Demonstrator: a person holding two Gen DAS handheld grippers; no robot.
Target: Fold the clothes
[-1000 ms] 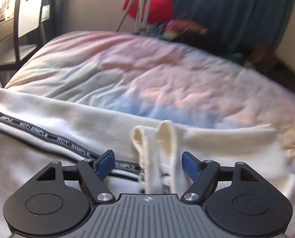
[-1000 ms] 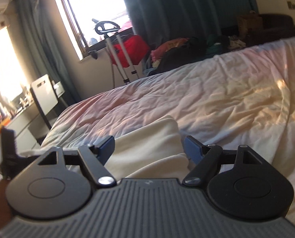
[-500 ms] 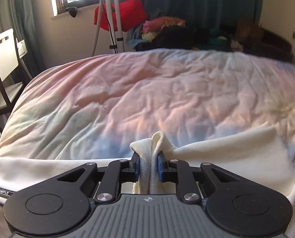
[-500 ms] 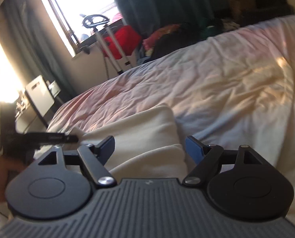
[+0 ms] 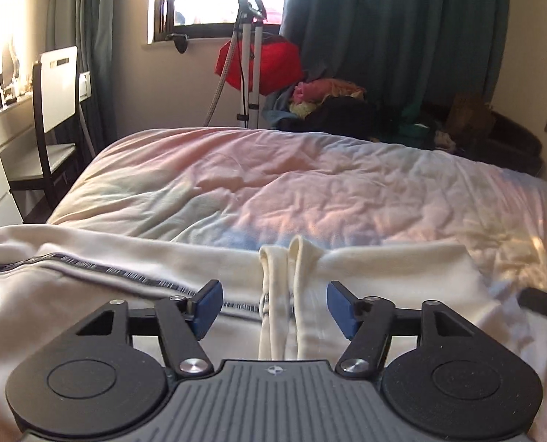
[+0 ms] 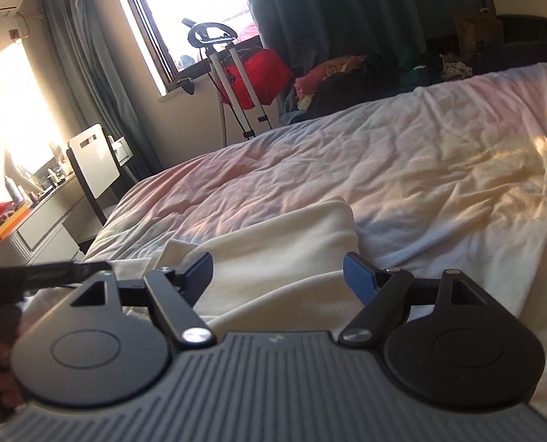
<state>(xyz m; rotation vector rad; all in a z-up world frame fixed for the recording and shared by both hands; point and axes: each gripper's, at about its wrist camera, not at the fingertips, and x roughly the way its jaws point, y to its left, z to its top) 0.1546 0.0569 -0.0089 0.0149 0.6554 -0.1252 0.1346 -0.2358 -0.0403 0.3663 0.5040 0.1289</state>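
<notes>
A soft cream garment [image 5: 365,269] lies rumpled on the bed [image 5: 273,184]. The left gripper [image 5: 274,307] fingers have just opened off its pinched ridge; the right gripper [image 6: 277,276] fingers gape wide, empty.

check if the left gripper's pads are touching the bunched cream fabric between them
Apart. The left wrist view shows the left gripper, jaws just opened, with clear gaps between both pads and the cream fabric ridge.
</notes>
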